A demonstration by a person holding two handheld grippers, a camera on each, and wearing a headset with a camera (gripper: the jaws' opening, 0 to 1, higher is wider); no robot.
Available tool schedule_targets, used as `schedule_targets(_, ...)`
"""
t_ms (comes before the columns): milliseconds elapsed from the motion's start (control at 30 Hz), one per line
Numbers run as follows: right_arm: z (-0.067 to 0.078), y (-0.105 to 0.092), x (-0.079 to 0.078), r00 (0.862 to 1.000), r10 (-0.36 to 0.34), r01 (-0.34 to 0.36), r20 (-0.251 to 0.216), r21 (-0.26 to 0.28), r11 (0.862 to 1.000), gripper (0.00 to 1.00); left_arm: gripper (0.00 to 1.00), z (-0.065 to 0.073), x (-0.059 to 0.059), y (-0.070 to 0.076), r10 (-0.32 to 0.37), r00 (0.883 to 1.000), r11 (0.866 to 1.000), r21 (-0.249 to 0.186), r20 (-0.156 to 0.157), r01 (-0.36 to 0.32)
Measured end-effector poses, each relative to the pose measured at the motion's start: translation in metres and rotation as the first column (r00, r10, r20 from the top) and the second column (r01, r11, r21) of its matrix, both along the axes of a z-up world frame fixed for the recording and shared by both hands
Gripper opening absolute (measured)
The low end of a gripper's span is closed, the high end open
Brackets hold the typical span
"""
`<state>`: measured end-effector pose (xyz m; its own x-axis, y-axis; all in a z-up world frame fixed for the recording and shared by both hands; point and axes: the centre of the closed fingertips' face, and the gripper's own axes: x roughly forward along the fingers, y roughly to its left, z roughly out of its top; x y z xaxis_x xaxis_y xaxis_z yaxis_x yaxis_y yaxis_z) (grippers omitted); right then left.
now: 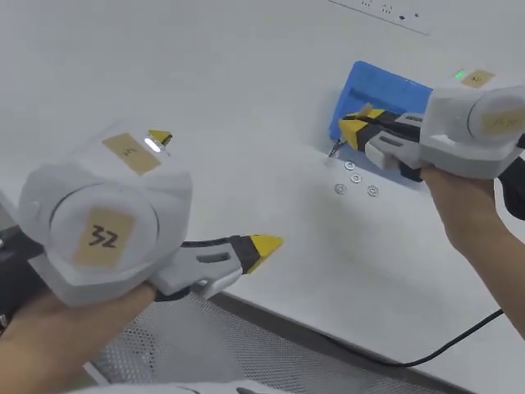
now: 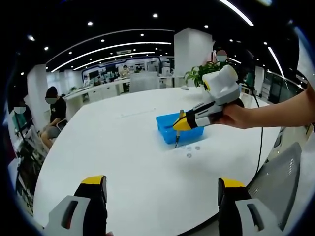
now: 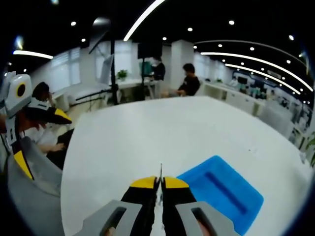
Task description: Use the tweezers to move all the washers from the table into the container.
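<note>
Several small metal washers (image 1: 355, 178) lie on the white table just in front of the blue container (image 1: 379, 92). My right gripper (image 1: 357, 123) is shut on the tweezers (image 1: 335, 148), whose tip points down close to the washers at the container's near corner. In the left gripper view the tweezers (image 2: 176, 140) hang just above the washers (image 2: 188, 155) beside the container (image 2: 170, 129). My left gripper (image 1: 212, 190) hovers open and holds nothing, well away at the near left, its own jaws (image 2: 162, 184) wide apart. In the right gripper view the tweezers (image 3: 160, 171) stick out past the shut jaws, with the container (image 3: 221, 194) at the right.
The table edge (image 1: 328, 328) runs along the near side, with a mesh chair (image 1: 189, 345) below it. A black cable (image 1: 426, 357) trails from my right hand. People sit at desks far behind (image 2: 51, 110). A green plant (image 2: 202, 73) stands beyond the table.
</note>
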<state>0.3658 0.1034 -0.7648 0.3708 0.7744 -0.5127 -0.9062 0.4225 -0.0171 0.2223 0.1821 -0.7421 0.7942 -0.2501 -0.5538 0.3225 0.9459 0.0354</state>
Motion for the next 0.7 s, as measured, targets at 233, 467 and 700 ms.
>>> schedule_targets(233,0.028,-0.004,-0.001,1.0,0.003,-0.003,-0.012,0.045,0.999,0.0,0.99,-0.002,-0.001,0.002,0.005,1.0,1.0,-0.011,-0.008,-0.005)
schedule_targets(467,0.045,-0.008,0.011,0.999,-0.027,0.028,-0.017,0.092,0.995,0.0,0.99,-0.007,-0.004,0.0,-0.002,1.0,1.0,0.002,-0.029,0.002)
schedule_targets(700,0.059,-0.008,0.026,0.999,-0.05,0.048,0.008,0.125,0.991,0.0,0.99,-0.005,-0.003,0.002,-0.003,0.999,1.0,0.015,-0.033,0.004)
